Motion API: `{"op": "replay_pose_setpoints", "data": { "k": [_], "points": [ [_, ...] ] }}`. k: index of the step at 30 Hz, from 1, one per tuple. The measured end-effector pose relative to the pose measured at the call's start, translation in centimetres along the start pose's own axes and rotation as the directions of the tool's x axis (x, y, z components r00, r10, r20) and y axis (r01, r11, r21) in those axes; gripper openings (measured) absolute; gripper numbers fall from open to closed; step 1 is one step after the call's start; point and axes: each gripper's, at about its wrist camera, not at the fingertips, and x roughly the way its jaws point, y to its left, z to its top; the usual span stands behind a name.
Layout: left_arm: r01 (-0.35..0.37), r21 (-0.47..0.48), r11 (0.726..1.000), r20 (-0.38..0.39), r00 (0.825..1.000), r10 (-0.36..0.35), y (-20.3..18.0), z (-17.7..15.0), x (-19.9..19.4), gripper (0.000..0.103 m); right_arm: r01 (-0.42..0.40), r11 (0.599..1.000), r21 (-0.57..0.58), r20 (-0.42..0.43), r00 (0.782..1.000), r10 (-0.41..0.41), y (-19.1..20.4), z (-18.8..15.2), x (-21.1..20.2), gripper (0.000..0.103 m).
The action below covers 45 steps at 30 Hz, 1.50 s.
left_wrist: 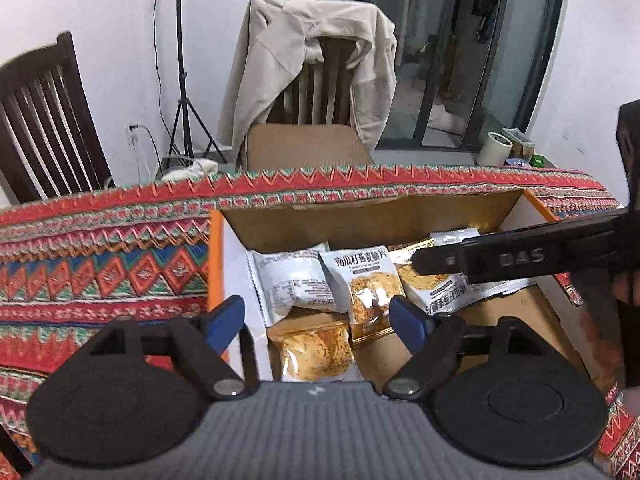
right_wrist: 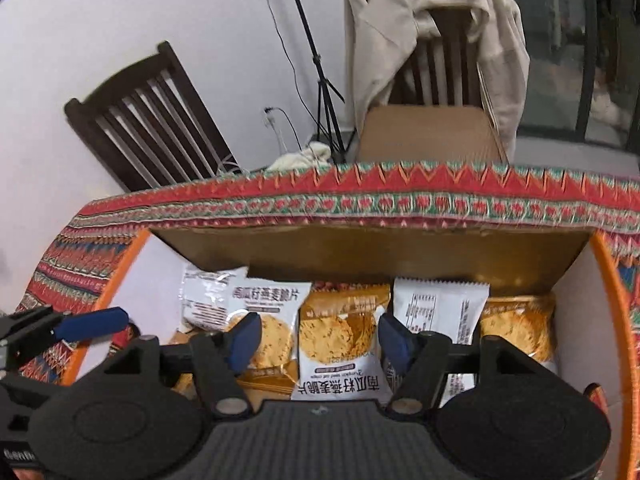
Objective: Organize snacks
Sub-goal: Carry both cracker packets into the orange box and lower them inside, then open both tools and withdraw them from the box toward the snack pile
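A cardboard box (left_wrist: 360, 220) with an orange rim sits on a table under a red patterned tablecloth (left_wrist: 100, 272), its snack packets lying loose inside. At left, the left gripper (left_wrist: 318, 320) hangs over the box's near left corner with its blue-padded fingers (left_wrist: 226, 320) spread wide and holding nothing. Between them lies a white packet (left_wrist: 366, 280) with Chinese lettering, its long axis running away from the camera and its printed top pointing toward the far wall of the box; a second white packet (left_wrist: 292, 280) lies just beside it on the left, back face up, and a golden packet (left_wrist: 312, 352) sits nearest the camera. At right, the right gripper (right_wrist: 318, 340) hovers low over the box, its fingers likewise apart and empty, straddling another white-and-gold packet (right_wrist: 340, 344) whose lettering reads upside down, its long axis also front to back and its top pointing toward the camera. Behind the table stand two dark wooden chairs, one draped with a beige jacket (left_wrist: 312, 60).
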Motion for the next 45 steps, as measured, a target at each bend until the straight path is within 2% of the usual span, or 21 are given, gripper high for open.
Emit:
{"op": "replay_pose_setpoints", "data": {
  "k": [7, 9, 14, 16, 18, 22, 26, 29, 32, 38, 45],
  "points": [
    [-0.010, -0.001, 1.000, 0.028, 1.000, 0.011, -0.3, 0.8, -5.4, 0.082, 0.018, 0.999, -0.049, 0.061, 0.998, -0.015, 0.3, 0.2, -6.2, 0.066],
    [-0.008, -0.002, 1.000, 0.033, 0.999, 0.008, -0.5, 0.9, -7.8, 0.086, 0.027, 0.998, -0.065, 0.074, 0.997, -0.023, 0.2, 0.0, -8.3, 0.068],
    [0.005, -0.008, 1.000, 0.086, 0.996, -0.004, -1.3, 0.6, -15.3, 0.096, 0.053, 0.993, -0.104, 0.130, 0.991, -0.039, 0.2, -1.5, -15.9, 0.074],
    [0.008, -0.008, 1.000, 0.105, 0.994, -0.007, -1.7, 0.1, -18.3, 0.099, 0.058, 0.992, -0.115, 0.157, 0.987, -0.039, 0.4, -2.4, -19.1, 0.083],
    [0.012, -0.010, 1.000, 0.129, 0.992, -0.011, -2.3, -1.0, -21.3, 0.101, 0.068, 0.988, -0.139, 0.179, 0.983, -0.042, 1.0, -3.6, -22.3, 0.083],
    [0.024, 0.012, 1.000, 0.176, 0.984, -0.026, -3.9, -4.3, -26.7, 0.102, 0.073, 0.979, -0.190, 0.222, 0.975, -0.030, 2.2, -6.7, -28.5, 0.089],
    [0.029, 0.049, 0.998, 0.215, 0.976, -0.039, -5.8, -7.8, -31.6, 0.103, 0.064, 0.971, -0.229, 0.261, 0.965, -0.002, 3.3, -10.4, -34.0, 0.090],
    [0.039, 0.083, 0.996, 0.249, 0.967, -0.059, -6.9, -10.2, -34.9, 0.103, 0.047, 0.968, -0.247, 0.281, 0.959, 0.025, 3.8, -13.5, -37.4, 0.100],
    [0.055, 0.084, 0.995, 0.290, 0.954, -0.078, -7.6, -12.7, -38.2, 0.103, 0.036, 0.962, -0.270, 0.303, 0.952, 0.050, 4.4, -17.1, -40.3, 0.101],
    [0.082, 0.034, 0.996, 0.319, 0.944, -0.089, -8.5, -19.2, -41.8, 0.103, 0.022, 0.960, -0.281, 0.330, 0.941, 0.075, 4.7, -23.8, -44.3, 0.101],
    [0.025, 0.020, 0.999, 0.370, 0.928, -0.031, -9.2, -28.3, -44.7, 0.103, 0.063, 0.955, -0.291, 0.362, 0.931, 0.049, 4.3, -32.1, -46.5, 0.103]
  ]
}}
